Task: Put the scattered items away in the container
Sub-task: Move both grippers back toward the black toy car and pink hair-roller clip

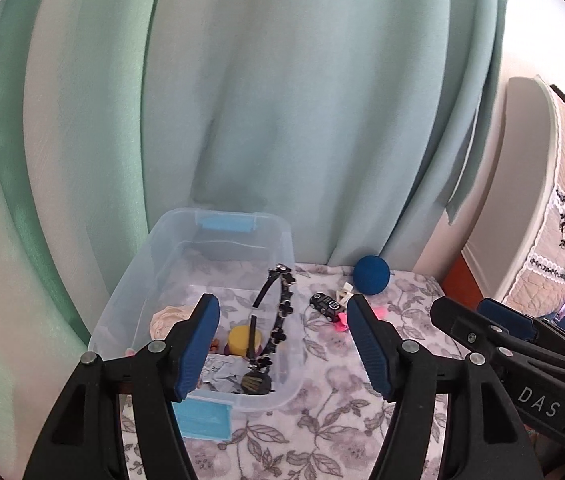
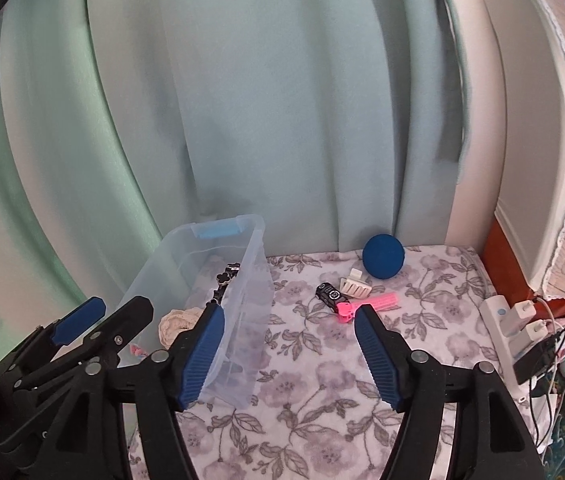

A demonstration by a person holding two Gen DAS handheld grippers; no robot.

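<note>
Pale green curtain (image 2: 242, 120) behind; floral cloth (image 2: 322, 380) over the work surface. Inspected left to right.

Clear bin (image 1: 154, 272) at left, against the curtain, lid off. Already inside: cream lace piece (image 1: 166, 318), yellow pot (image 1: 242, 340), black flower headband (image 1: 282, 312) leaning on the right wall with one end poking above the rim — too long to lie flat, by the look of it. Blue latch (image 1: 202, 420) hanging at the near end.

Left gripper (image 1: 282, 344) raised above the bin's near right corner, fingers wide, nothing between them. Probably positioned there following a drop, though not confirmed.

Right gripper (image 2: 288, 350) just beside the bin, over bare cloth, fingers likewise wide and empty, aimed toward the remaining clutter.

Still outstanding on the cloth, well apart from the bin: black toy car (image 2: 328, 293), cream claw clip (image 2: 356, 285) just behind it, pink comb (image 2: 366, 304) touching or nearly touching the car — contact not determinable. Blue ball (image 2: 383, 256) further back by the curtain.

Power strip (image 2: 502, 332) with plugs at far right edge; presumably not part of the tidy.

Judgement: task partly complete, four items remaining, right gripper best placed for the next.
</note>
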